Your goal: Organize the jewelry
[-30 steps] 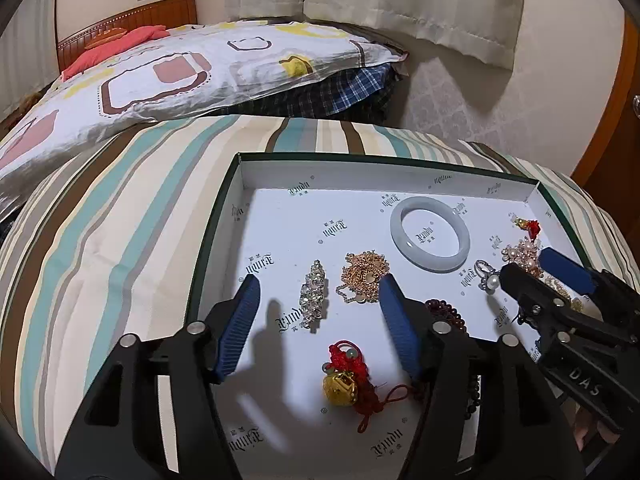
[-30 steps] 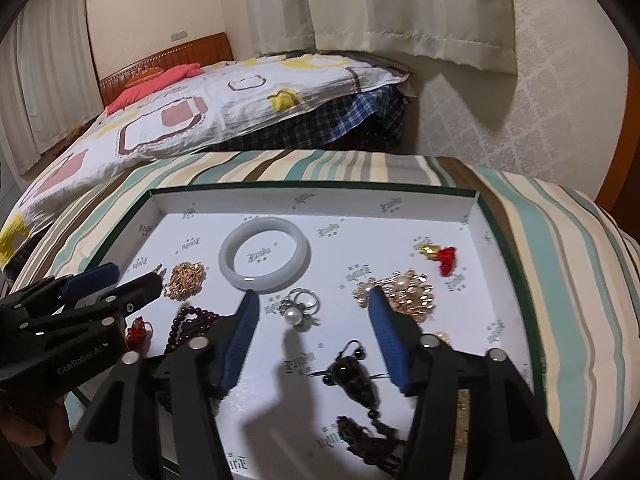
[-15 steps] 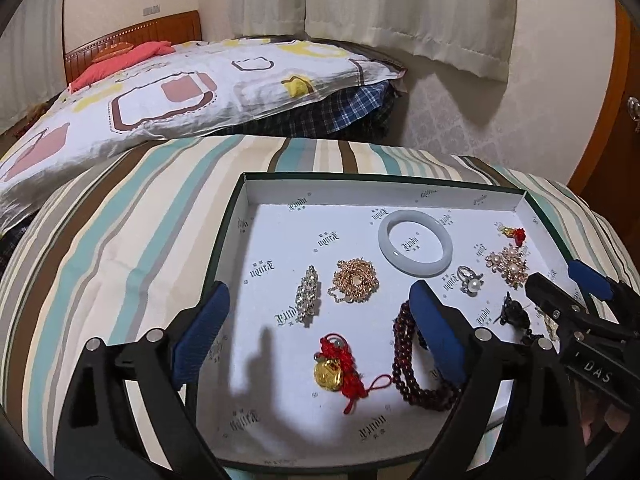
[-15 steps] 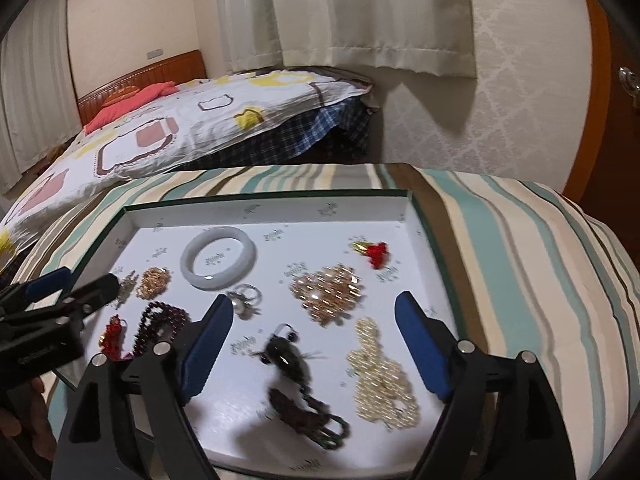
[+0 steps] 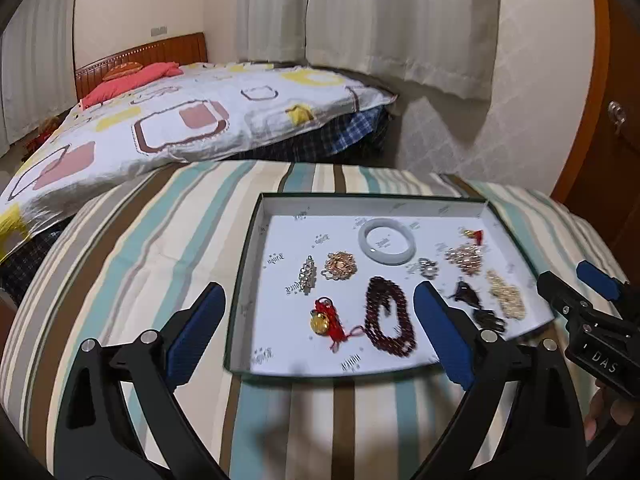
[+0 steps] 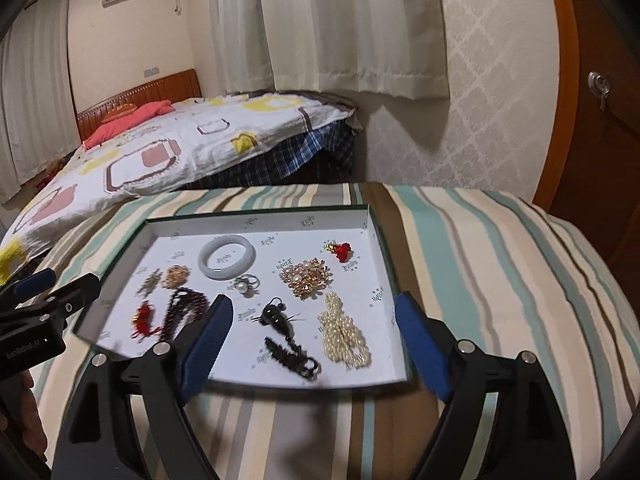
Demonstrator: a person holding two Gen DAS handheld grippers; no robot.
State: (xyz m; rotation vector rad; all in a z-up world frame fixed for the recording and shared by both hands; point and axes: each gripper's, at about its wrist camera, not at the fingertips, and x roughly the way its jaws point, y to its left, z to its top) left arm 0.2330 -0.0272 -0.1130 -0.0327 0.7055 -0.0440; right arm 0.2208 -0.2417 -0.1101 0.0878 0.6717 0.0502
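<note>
Lying on a striped bedspread [image 5: 168,240], a shallow white-lined tray [image 5: 256,280] holds all the jewelry spread flat on its floor. Near its far wall sits a pale jade bangle [image 5: 386,241], with a small red charm [image 6: 340,250] toward the right wall. Below the bangle are a pearl ring [image 6: 246,284] and a gold pearl brooch [image 6: 305,277]; to the left lie a gold chain cluster [image 5: 340,265] and a crystal brooch [image 5: 307,274]. Nearer the front edge are a gold charm on red cord [image 5: 325,320], a dark red bead bracelet [image 5: 390,320], a black tassel piece [image 6: 286,338] and a string of pearls [image 6: 345,332]. The left hand-held gripper [image 5: 318,334] hangs over the tray's front left part with its blue pads spread wide, gripping nothing; the right hand-held gripper [image 6: 314,338] hangs over the front right part, likewise spread wide and empty. Each gripper shows at the edge of the other's view. A bed [image 6: 160,152] with a patterned quilt stands behind.
</note>
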